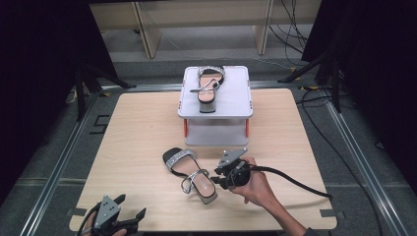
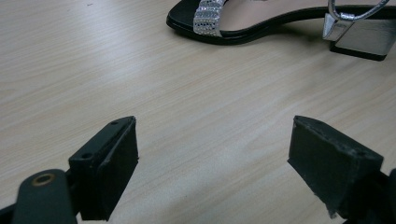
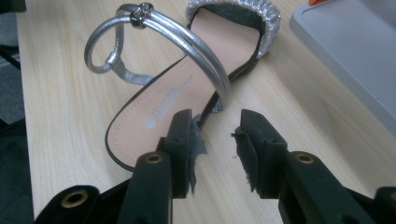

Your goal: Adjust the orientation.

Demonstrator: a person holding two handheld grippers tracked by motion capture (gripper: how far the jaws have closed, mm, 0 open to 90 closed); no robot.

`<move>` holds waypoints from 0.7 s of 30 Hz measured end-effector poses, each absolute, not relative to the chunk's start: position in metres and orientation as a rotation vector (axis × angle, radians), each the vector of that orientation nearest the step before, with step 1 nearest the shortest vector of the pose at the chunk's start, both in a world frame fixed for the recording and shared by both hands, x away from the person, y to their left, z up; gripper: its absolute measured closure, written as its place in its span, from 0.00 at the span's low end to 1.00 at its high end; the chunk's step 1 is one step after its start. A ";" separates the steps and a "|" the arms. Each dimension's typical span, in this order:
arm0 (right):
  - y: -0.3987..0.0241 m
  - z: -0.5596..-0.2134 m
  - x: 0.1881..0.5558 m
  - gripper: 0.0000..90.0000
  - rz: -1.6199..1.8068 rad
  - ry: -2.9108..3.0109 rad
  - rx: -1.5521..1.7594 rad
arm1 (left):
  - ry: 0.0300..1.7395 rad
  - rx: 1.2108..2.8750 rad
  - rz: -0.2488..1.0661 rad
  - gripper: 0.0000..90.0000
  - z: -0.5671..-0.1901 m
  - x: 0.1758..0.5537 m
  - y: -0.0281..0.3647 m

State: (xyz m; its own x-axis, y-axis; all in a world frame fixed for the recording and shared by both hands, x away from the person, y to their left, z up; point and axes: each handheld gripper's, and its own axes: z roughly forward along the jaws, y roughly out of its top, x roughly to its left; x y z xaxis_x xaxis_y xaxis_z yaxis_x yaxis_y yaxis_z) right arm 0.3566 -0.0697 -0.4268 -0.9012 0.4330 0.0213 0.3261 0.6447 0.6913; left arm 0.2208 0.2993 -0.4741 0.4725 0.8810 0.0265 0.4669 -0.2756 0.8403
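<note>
A: Where is the right gripper [image 1: 217,179]?

B: Just beside the heel end of the sandal [image 1: 190,174] on the table [image 1: 142,128]. In the right gripper view its two jaws stand a little apart, with bare wood showing through the gap. One jaw overlaps the edge of the sole near the heel; nothing sits between the pads, so it has hold of nothing.

A: And how does the sandal lie?

B: Flat on its sole, toe band pointing away from that gripper, the silver ankle strap [image 3: 159,35] arching up just ahead of the jaw tips.

A: The left gripper [image 1: 129,221]?

B: At the near edge of the table, well apart from the sandal. In its own view the jaws are spread wide over bare wood, holding nothing; the sandal lies ahead of them, side-on, with its block heel [image 2: 359,37] to one side.

A: Anything beyond the right gripper?

B: A grey stand [image 1: 236,105], with a second sandal [image 1: 209,88] on top.
</note>
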 end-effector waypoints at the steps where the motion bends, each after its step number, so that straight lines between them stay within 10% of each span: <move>1: -0.070 -0.427 0.357 0.73 1.090 2.710 0.612 | 1.121 1.908 0.642 0.17 -0.475 0.222 0.298; 21: -0.054 -0.443 0.388 0.84 1.175 2.796 0.730 | 1.112 1.968 0.618 0.17 -0.478 0.226 0.296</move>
